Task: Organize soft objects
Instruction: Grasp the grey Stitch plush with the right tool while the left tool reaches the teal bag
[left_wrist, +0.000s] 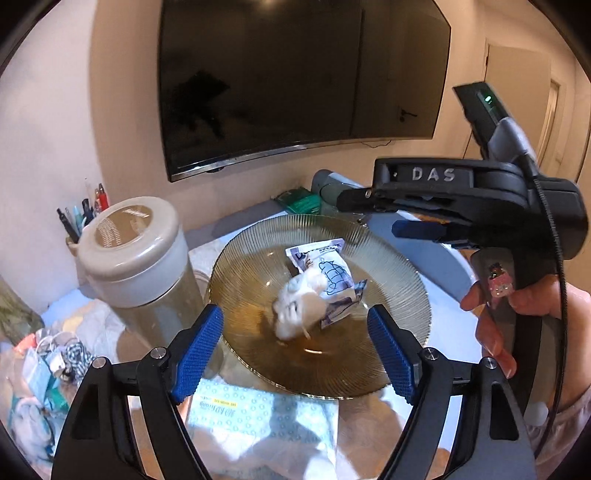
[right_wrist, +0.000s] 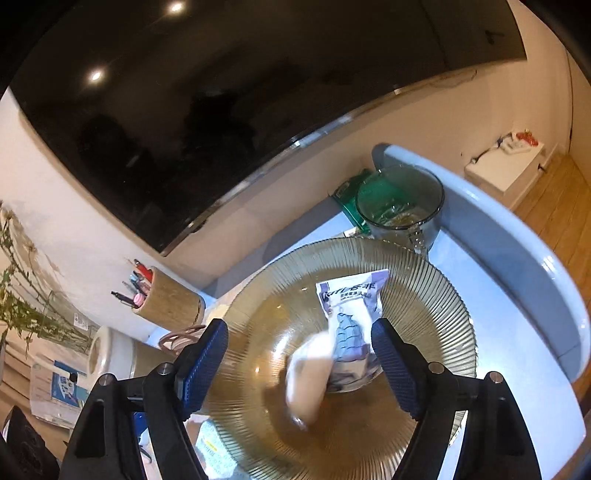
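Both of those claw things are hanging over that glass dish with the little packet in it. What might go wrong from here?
The ribbed glass dish looks breakable, so a hard bump from either open gripper, left or right, might chip or shift it. The blurred white soft object lies against the snack packet; a grab might catch both. The lidded jar stands close beside the dish and might get knocked.
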